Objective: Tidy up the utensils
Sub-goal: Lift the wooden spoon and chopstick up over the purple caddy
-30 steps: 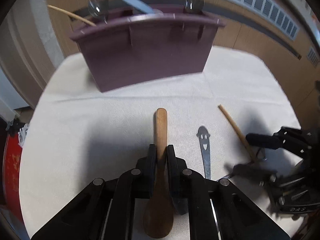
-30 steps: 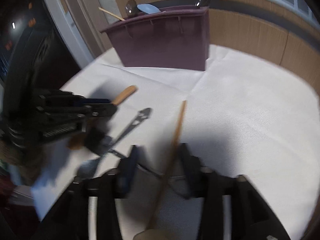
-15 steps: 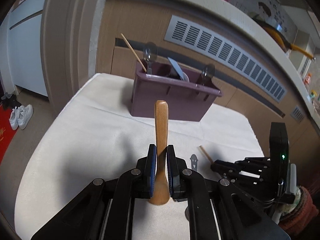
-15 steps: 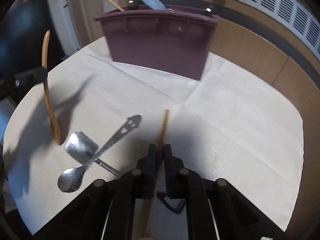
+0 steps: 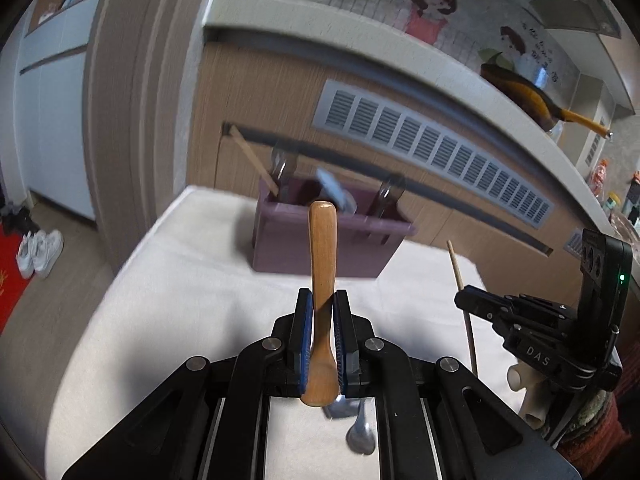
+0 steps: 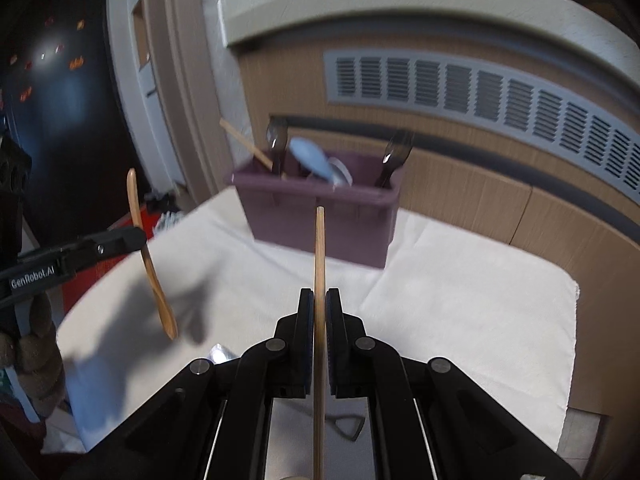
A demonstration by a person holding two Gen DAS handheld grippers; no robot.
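Low in the centre of the left wrist view, the left gripper (image 5: 323,300) is clamped on a wooden spoon (image 5: 322,280), its blue-lined pads pressing the handle from both sides. The handle rises straight up the frame and its rounded end overlaps the front wall of the purple utensil caddy (image 5: 320,248), which stands further back on the white cloth (image 5: 192,280). Under the jaws, at the bottom centre, a metal spoon (image 5: 360,436) lies on the cloth. At the right edge of that view the right gripper (image 5: 464,296) holds a thin wooden stick (image 5: 460,276) that slants upward.

Seen from the right wrist, the right gripper (image 6: 319,300) is closed tight on the stick (image 6: 320,264), which runs up the middle of the frame toward the caddy (image 6: 316,216). The caddy already holds another wooden stick (image 6: 248,144) at its left end, two dark forks (image 6: 278,140) and a pale blue utensil (image 6: 312,158). At the left of this view the left gripper (image 6: 136,236) grips the wooden spoon (image 6: 150,264) in the air above the cloth (image 6: 460,300), bowl end downward, and casts a shadow on it.
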